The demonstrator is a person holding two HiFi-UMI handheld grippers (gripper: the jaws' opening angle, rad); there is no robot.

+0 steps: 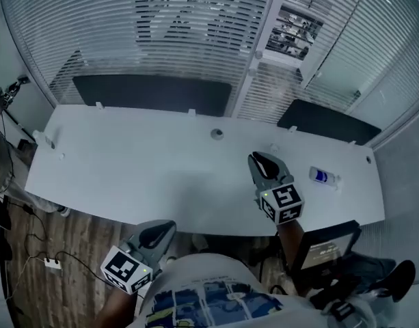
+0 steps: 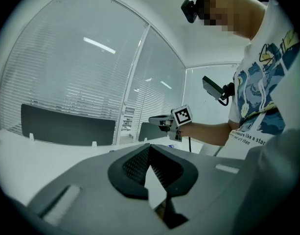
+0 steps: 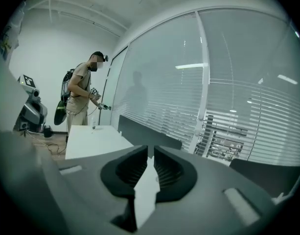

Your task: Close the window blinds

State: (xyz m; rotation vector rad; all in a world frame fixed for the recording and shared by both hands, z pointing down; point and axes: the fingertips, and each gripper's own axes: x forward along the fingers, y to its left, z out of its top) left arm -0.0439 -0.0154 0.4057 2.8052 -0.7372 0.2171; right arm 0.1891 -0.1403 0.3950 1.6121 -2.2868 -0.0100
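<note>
Horizontal slatted window blinds (image 1: 161, 19) hang behind the glass wall beyond the white desk (image 1: 127, 169). They also show in the left gripper view (image 2: 66, 82) and the right gripper view (image 3: 179, 111). My right gripper (image 1: 264, 162) hovers over the right half of the desk and points at the glass. Its jaws (image 3: 150, 151) stand a thin slit apart, with nothing between them. My left gripper (image 1: 158, 234) is low by the desk's near edge. Its jaw tips (image 2: 150, 148) touch, and it holds nothing. From the left gripper's camera the right gripper (image 2: 162, 122) is seen reaching forward.
Two dark panels (image 1: 151, 93) (image 1: 325, 121) stand along the desk's far edge. A small bottle (image 1: 323, 176) lies at the right, and a round hole (image 1: 217, 134) sits mid-desk. A tripod (image 1: 4, 98) and a power strip (image 1: 52, 263) are at the left. Another person (image 3: 83, 97) stands far off.
</note>
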